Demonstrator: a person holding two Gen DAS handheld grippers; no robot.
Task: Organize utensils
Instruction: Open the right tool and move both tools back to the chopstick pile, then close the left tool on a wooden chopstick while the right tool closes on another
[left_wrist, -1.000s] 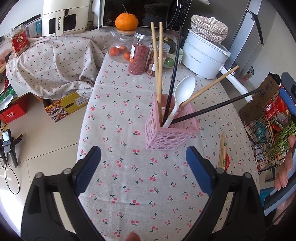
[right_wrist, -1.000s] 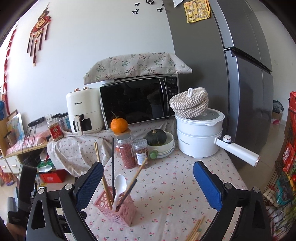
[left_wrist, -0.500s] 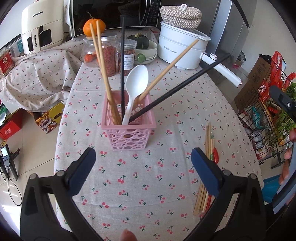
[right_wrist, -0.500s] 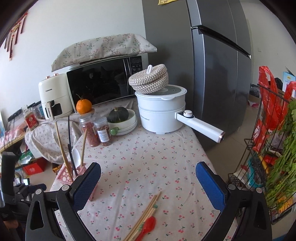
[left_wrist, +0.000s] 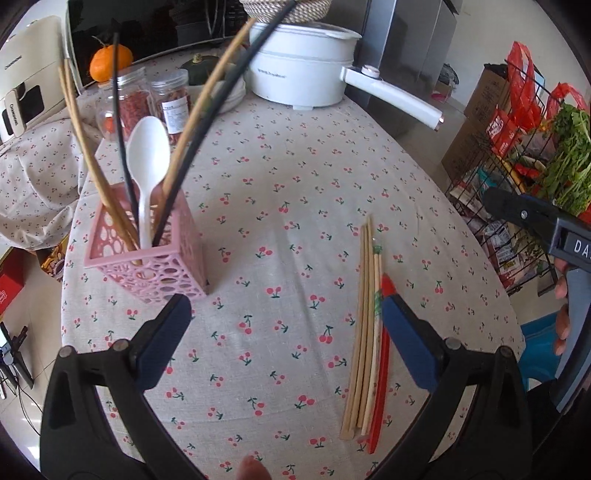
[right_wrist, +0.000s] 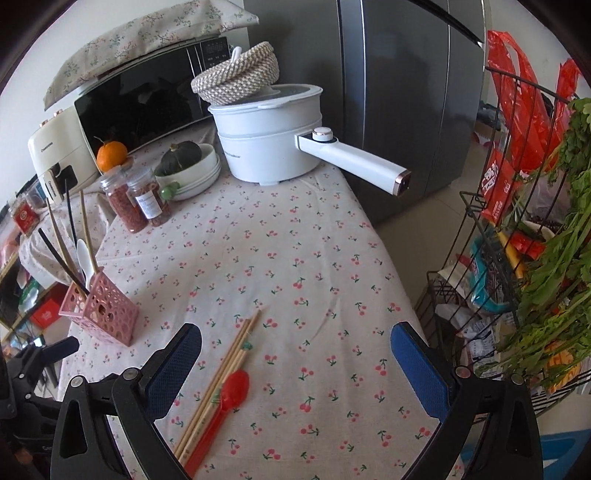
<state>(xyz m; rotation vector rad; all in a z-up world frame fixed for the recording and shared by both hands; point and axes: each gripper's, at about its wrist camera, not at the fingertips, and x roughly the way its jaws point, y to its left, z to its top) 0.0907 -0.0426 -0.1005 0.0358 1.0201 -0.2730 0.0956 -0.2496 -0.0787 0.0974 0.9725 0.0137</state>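
Loose wooden chopsticks and a red plastic spoon lie side by side on the cherry-print tablecloth, just inside the right finger of the left gripper, whose jaws have just opened wide and hold nothing. Ahead and to its left stands the pink perforated utensil holder, containing wooden and black chopsticks and a white spoon. The right gripper hangs spread and empty above the cloth; the same chopsticks and red spoon lie beside its left finger. Farther back: a white electric pot and spice jars.
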